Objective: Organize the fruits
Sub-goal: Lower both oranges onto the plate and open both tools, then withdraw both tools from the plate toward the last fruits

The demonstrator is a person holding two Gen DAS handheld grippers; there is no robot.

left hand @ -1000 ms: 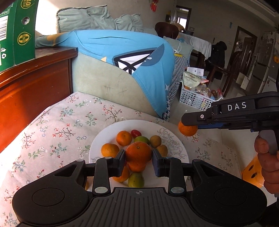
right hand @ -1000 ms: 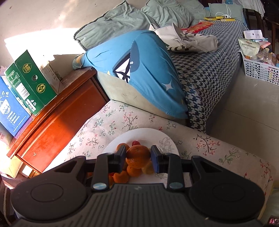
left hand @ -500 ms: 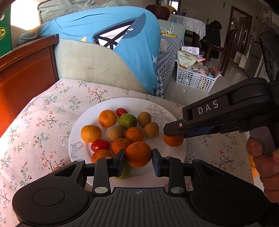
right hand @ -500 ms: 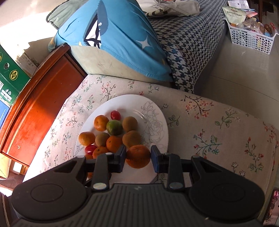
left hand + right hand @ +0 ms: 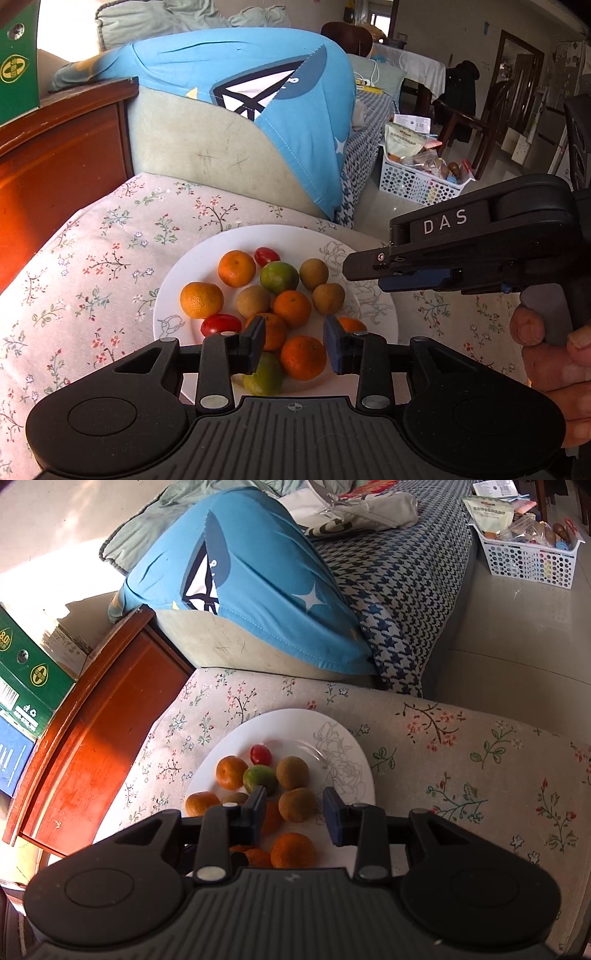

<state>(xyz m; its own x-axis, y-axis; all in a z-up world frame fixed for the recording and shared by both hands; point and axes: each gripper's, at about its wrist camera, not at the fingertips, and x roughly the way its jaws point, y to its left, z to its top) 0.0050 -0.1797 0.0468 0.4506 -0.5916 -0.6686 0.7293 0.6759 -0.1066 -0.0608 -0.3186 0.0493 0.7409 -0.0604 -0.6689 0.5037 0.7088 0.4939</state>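
A white plate (image 5: 177, 280) on a floral cloth holds several oranges, two cherry tomatoes, green citrus and brown round fruits. My left gripper (image 5: 294, 341) hovers over the plate's near edge. Its jaws are opening, and an orange (image 5: 303, 357) lies on the plate between and below the pads, free of them. My right gripper (image 5: 294, 814) hangs over the same plate with its jaws opening too. Another orange (image 5: 291, 850) rests on the plate (image 5: 295, 723) just under its pads, untouched. In the left wrist view the right gripper (image 5: 351, 264) reaches in from the right, held by a hand (image 5: 546, 354).
The floral cloth (image 5: 92, 258) covers a low seat. A red-brown wooden cabinet (image 5: 55, 166) with a green box (image 5: 14, 62) stands at the left. A sofa arm draped in blue fabric (image 5: 258, 92) rises behind the plate. A white basket (image 5: 417, 181) sits on the floor.
Both grippers came down over the plate, each shut on an orange. Their jaws have now spread, and both oranges lie on the plate.
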